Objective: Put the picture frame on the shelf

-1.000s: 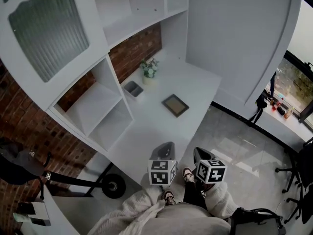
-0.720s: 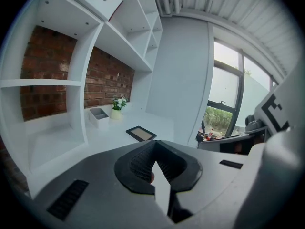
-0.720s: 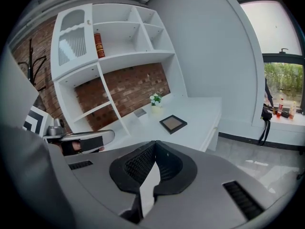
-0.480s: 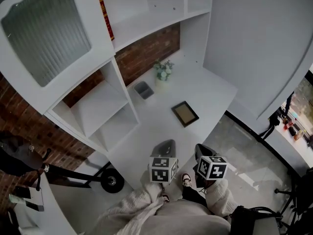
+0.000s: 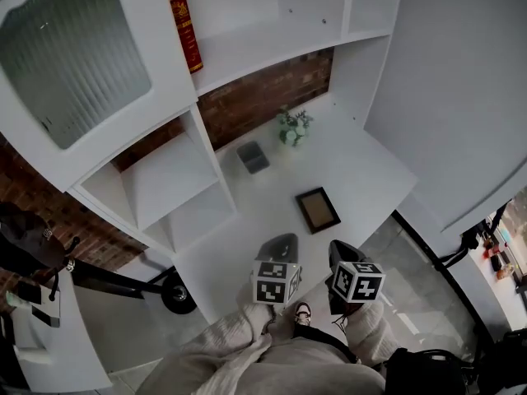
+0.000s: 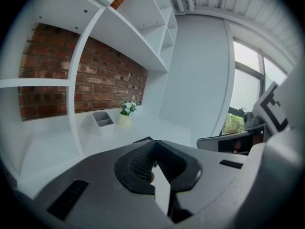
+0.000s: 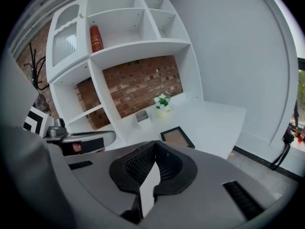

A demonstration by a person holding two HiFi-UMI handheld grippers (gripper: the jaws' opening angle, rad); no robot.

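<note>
Picture frame (image 5: 318, 210) flat on desk (image 5: 370, 167), untouched
L gripper (image 5: 277, 248) & R gripper (image 5: 340, 256) hover near it, both jaws clenched, empty.

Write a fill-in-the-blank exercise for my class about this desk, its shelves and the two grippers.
1. The picture frame lies ____ on the white desk.
2. The book standing on the upper shelf is ____ in colour.
3. The wall behind the desk is made of ____.
4. The left gripper and the right gripper have their jaws together and hold ____.

Missing words: flat; red; brick; nothing.
</note>
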